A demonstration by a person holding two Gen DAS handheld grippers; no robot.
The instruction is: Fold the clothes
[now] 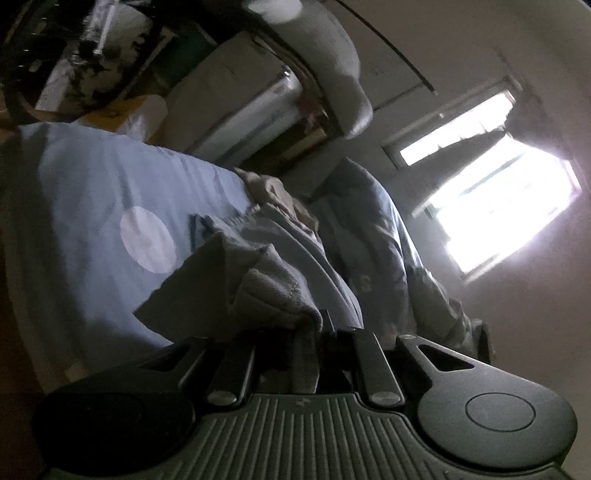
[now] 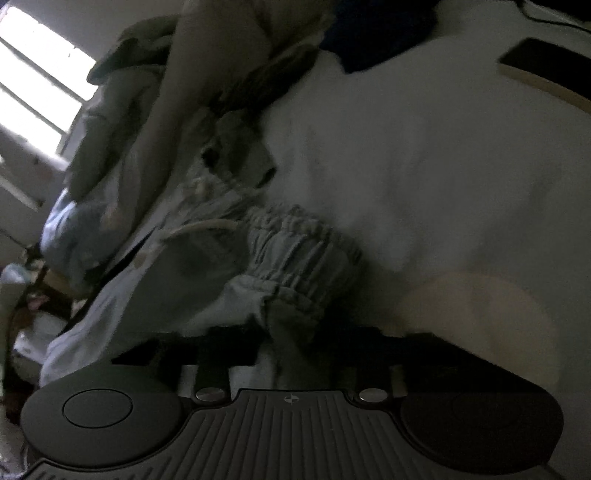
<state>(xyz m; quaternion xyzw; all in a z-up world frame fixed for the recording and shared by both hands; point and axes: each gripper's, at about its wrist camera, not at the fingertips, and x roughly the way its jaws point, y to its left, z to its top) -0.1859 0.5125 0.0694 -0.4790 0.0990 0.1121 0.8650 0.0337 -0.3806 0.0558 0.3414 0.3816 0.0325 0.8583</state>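
In the left wrist view a grey-blue garment [image 1: 258,288] with a stitched hem lies bunched on the blue bedsheet [image 1: 92,184]. My left gripper [image 1: 314,332] is shut on a fold of it, and the cloth hangs down between the fingers. The right wrist view is dim. It shows a pale blue garment [image 2: 295,251] with a gathered elastic waistband and a white drawstring [image 2: 207,227] on the sheet [image 2: 406,166]. My right gripper [image 2: 291,343] is shut on the waistband's edge, which runs down between its dark fingers.
A heap of crumpled clothes [image 1: 369,229] lies beyond the held garment, toward a bright window [image 1: 498,206]. The sheet bears a white dot [image 1: 147,240]. A dark garment [image 2: 376,33] and a flat dark object [image 2: 546,66] lie at the far side. Pale furniture [image 1: 240,92] stands behind the bed.
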